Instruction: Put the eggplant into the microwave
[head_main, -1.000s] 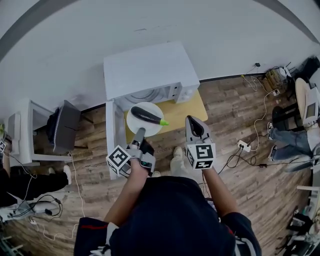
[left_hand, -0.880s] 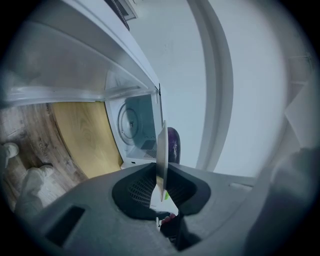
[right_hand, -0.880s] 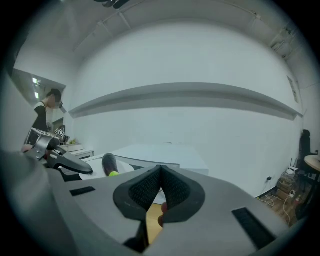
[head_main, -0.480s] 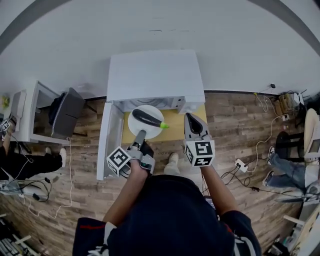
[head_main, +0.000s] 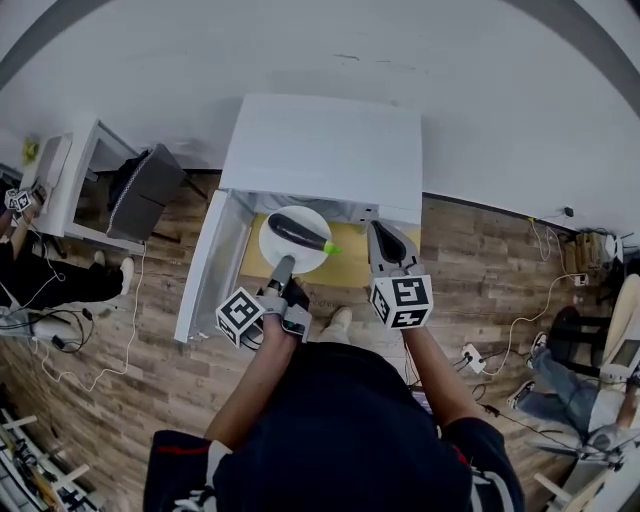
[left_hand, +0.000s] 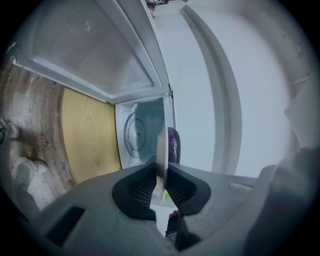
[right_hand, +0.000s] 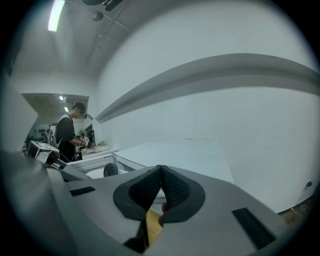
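Our left gripper (head_main: 283, 266) pinches the plate (head_main: 272, 240) by its rim so the eggplant (head_main: 298, 231) sits level facing the open microwave (head_main: 325, 150). Our right gripper (head_main: 386, 241) hangs alongside, closed and empty.

My left gripper (head_main: 283, 266) points forward, its 2 jaws clamped on the rim of a plate (head_main: 276, 250). My right gripper (head_main: 380, 232) sits just beside it, aimed the same way, jaws pressed together with nothing between them. My left forearm (head_main: 262, 370) and right forearm (head_main: 432, 372) both stretch ahead.
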